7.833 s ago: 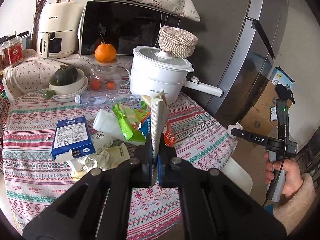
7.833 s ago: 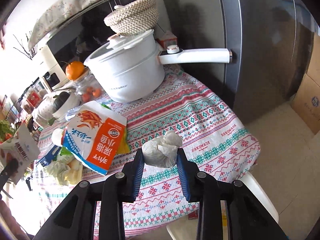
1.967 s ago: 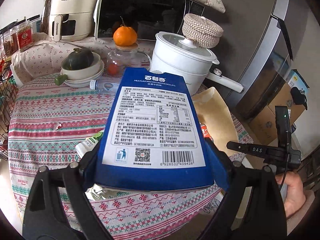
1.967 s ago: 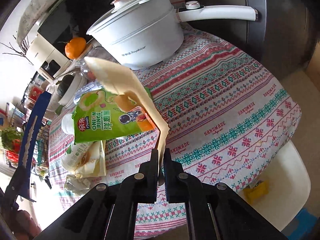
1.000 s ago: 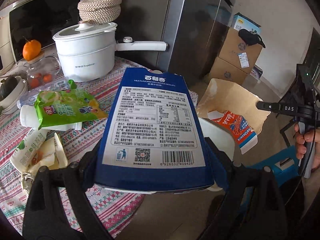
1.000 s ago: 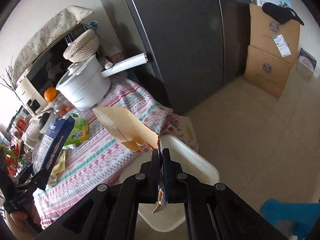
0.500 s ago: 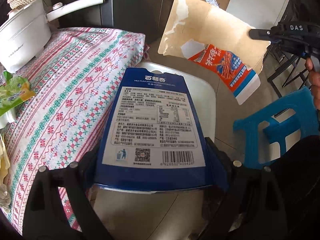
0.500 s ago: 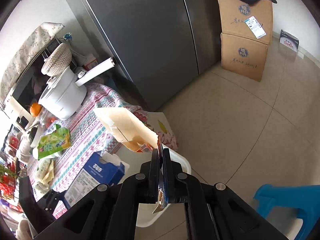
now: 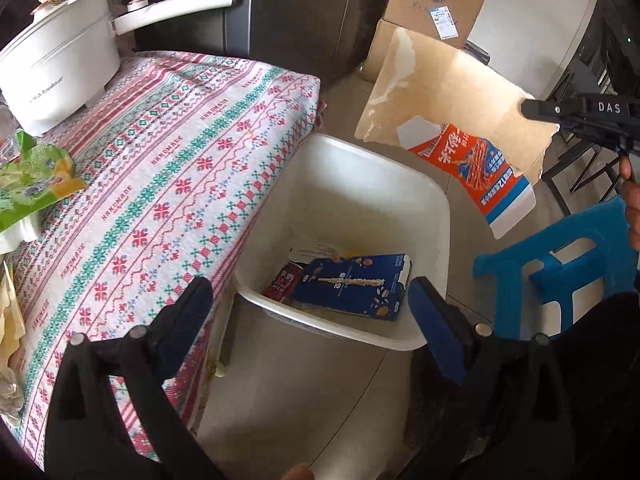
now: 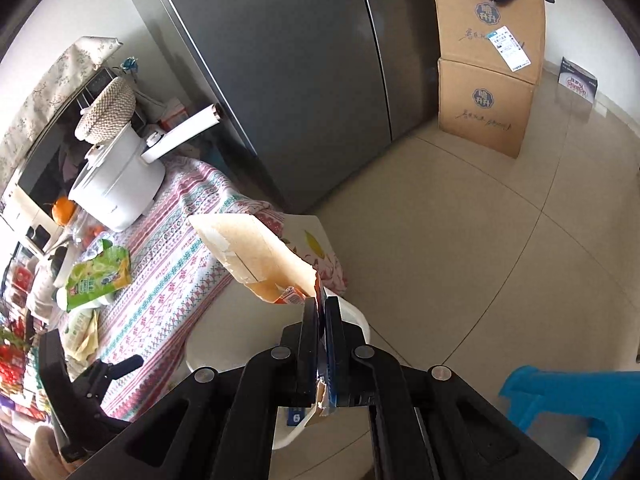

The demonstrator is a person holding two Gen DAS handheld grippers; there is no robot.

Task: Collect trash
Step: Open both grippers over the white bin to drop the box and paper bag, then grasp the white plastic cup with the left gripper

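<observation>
A white bin (image 9: 400, 176) stands on the floor against the table's edge. Inside it lies a blue carton (image 9: 352, 286) beside a dark red can (image 9: 286, 280). My left gripper (image 9: 308, 296) hovers over the bin, its jaws opening wide, with nothing gripped between them. My right gripper (image 10: 322, 304) is shut on the edge of a brown paper bag (image 10: 256, 252) and an orange-and-blue snack packet (image 9: 480, 168). It holds both in the air beside the bin's far rim. The left wrist view shows that gripper (image 9: 560, 114) at the upper right.
The patterned tablecloth (image 9: 160, 160) carries a white pot (image 9: 56, 76) and a green snack bag (image 9: 32, 184). A blue plastic stool (image 9: 560, 268) stands right of the bin. A grey fridge (image 10: 280, 60) and stacked cardboard boxes (image 10: 488, 80) stand behind.
The blue carton has left my left gripper and now lies in the bin. The left jaws stand wider. My right gripper still holds the bag and packet in about the same place.
</observation>
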